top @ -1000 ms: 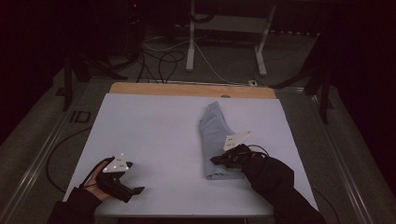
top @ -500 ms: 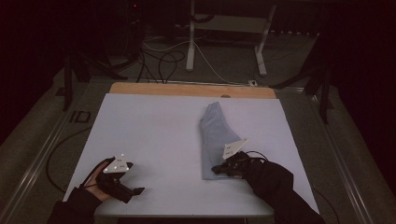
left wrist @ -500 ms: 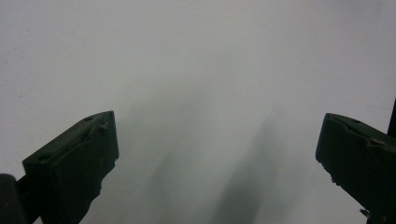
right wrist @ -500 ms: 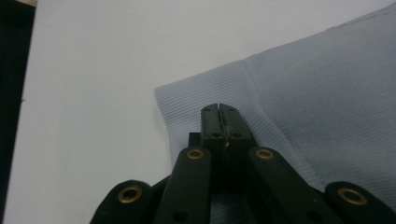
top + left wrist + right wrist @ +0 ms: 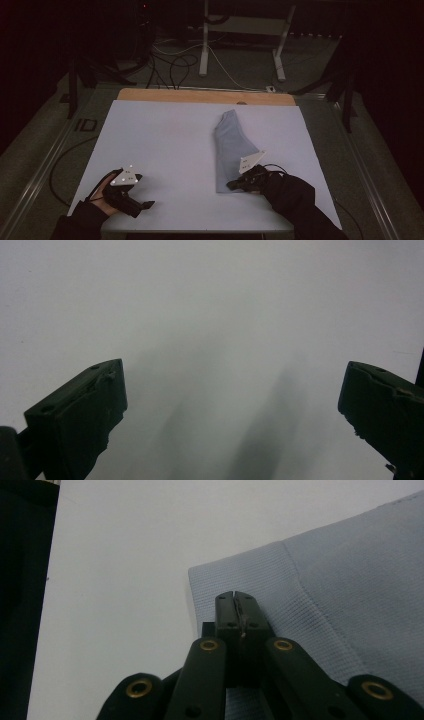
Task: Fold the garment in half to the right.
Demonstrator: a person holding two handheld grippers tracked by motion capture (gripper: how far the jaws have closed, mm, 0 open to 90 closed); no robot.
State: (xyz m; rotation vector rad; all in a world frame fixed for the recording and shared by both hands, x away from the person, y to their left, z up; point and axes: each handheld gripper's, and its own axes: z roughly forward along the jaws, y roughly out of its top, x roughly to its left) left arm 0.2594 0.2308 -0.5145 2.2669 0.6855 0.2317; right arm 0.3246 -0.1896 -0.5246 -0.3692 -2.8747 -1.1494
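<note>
Folded blue cloth [image 5: 350,580] on tabletop [image 5: 165,140], near corner beneath right tool [image 5: 236,599], jaws pressed together, possibly pinching one ply: risk of unfolding when lifted; left tool [image 5: 230,405] wide, idle.

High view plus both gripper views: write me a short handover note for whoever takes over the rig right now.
Right gripper: jaws shut on the ribbed near end of the blue sock, close to its corner.
Left gripper: jaws wide open over bare table, holding nothing, at the near left of the white table.
The sock lies flat and lengthwise on the right half of the table, toe end pointing away from the person.
Done: the near end is gripped.
Left: probably fold or move the sock; the left gripper has not yet come to it.
</note>
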